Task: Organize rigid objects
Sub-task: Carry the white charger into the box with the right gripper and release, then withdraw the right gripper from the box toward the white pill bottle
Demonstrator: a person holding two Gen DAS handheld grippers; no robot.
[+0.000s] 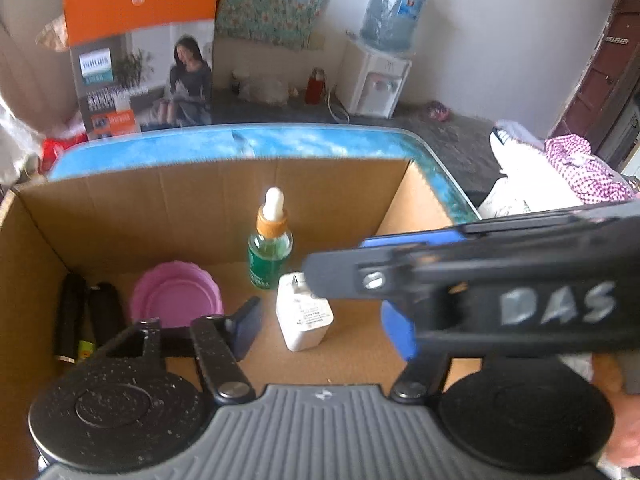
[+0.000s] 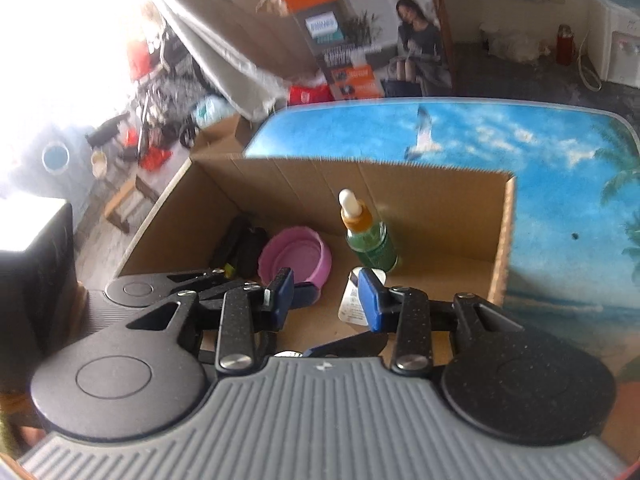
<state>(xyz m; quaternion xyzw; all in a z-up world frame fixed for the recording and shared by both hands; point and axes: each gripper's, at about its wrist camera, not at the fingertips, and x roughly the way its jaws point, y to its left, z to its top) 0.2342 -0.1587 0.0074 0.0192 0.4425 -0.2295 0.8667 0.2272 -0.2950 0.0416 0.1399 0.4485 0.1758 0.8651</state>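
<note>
An open cardboard box [image 1: 160,208] stands on the sea-print table [image 1: 320,142]. On its floor stand a white charger [image 1: 304,316] and a green dropper bottle [image 1: 269,248], with a pink lid [image 1: 176,296] and black items [image 1: 88,316] to the left. My left gripper [image 1: 320,332] is open inside the box, its pads wide on either side of the charger and clear of it. My right gripper [image 2: 325,300] hangs just above it, open with a narrow empty gap. Its body [image 1: 520,304] crosses the left wrist view and hides part of the left gripper's right finger.
A tall orange and grey carton [image 1: 140,52] stands behind the table. A water dispenser [image 1: 376,80] and a red flask [image 1: 315,86] are on the floor beyond. Clutter lies left of the box [image 2: 160,120]. A hand [image 1: 624,420] shows at the lower right.
</note>
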